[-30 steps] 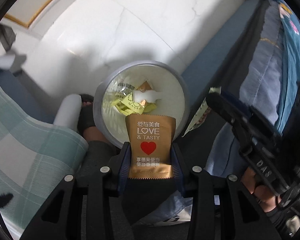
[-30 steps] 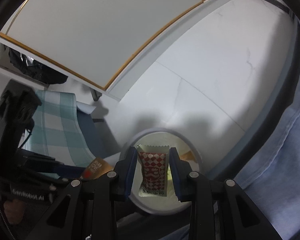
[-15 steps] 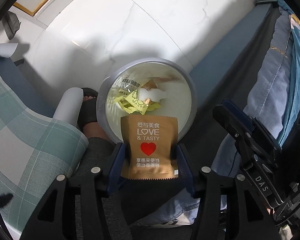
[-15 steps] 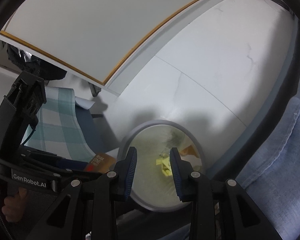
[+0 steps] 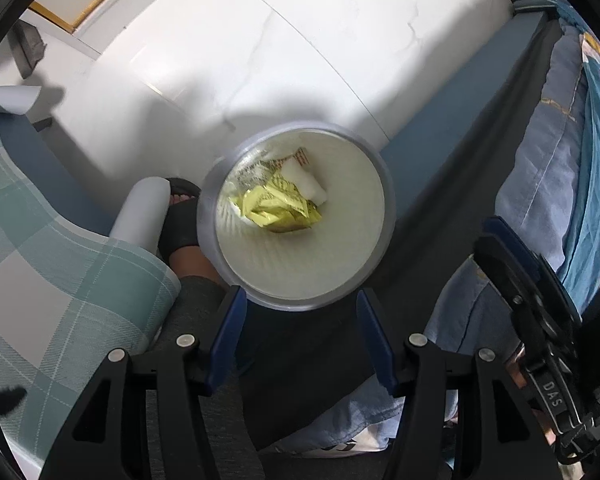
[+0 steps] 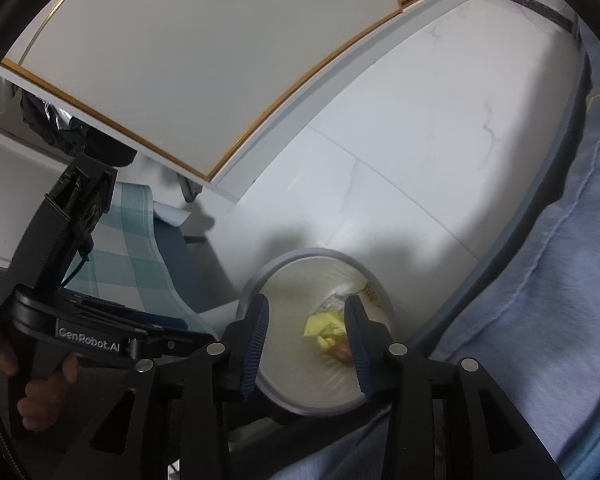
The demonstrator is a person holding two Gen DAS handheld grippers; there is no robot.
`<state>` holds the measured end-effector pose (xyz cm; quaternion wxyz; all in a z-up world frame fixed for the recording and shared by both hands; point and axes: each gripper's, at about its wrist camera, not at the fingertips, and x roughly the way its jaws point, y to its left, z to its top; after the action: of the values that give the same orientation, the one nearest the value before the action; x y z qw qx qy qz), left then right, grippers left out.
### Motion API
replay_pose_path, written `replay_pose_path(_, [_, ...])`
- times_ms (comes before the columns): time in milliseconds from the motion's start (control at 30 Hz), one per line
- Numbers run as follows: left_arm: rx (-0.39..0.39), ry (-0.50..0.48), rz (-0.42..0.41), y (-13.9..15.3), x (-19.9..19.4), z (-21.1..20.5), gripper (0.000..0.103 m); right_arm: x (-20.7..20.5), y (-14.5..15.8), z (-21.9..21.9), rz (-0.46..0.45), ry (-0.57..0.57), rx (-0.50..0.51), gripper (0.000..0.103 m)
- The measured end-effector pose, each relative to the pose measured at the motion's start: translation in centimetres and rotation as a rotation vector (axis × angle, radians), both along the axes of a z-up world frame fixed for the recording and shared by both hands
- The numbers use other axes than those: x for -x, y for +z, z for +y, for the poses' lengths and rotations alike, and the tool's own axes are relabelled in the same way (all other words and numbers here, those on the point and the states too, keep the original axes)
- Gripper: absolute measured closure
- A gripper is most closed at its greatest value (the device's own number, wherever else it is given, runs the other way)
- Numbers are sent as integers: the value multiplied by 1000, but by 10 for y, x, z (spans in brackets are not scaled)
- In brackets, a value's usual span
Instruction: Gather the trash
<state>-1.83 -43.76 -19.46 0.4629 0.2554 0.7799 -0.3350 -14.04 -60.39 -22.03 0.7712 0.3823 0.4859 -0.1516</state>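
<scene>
The left tongs (image 5: 300, 338) are spread wide and hold nothing. Right ahead of their tips sits the round trash bin (image 5: 376, 184) on the white floor (image 5: 300, 60). Down in the bin lie yellow wrappers (image 5: 278, 206), a white lump (image 5: 304, 180) and a red and white packet (image 5: 300, 156), all touching in one heap. The right tongs (image 6: 306, 338) are open too, with nothing between them, and the same bin (image 6: 284, 360) shows just past their tips with the yellow wrappers (image 6: 324, 328) inside. A foot in a black sandal (image 5: 180, 216) stands just to the left of the bin. A blue blanket (image 5: 548, 160) lies to the right of the left tongs.
</scene>
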Motion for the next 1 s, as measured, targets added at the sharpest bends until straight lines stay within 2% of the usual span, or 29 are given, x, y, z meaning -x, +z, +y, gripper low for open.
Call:
replay_pose_path(200, [39, 17, -127, 21, -6, 0, 50, 4, 15, -2, -8, -17, 26, 59])
replay_pose_path(333, [121, 5, -198, 49, -2, -1, 50, 5, 27, -3, -17, -22, 30, 56])
replay_pose_path(500, [227, 7, -348, 96, 4, 4, 50, 7, 53, 2, -47, -8, 71, 46])
replay_pose_path(633, [309, 15, -451, 131, 13, 14, 33, 8, 72, 7, -73, 2, 90, 42])
replay_pose_path(767, [345, 35, -488, 149, 14, 26, 31, 9, 90, 16, -91, 23, 107, 37])
replay_pose_path(833, [355, 51, -509, 156, 17, 33, 25, 12, 97, 19, -93, 32, 116, 35])
replay_pose_path(900, [360, 53, -519, 162, 22, 39, 24, 16, 105, 23, -89, 45, 132, 29])
replay_pose_path(1000, [361, 33, -539, 165, 33, 45, 23, 22, 116, 28, -86, 62, 152, 27])
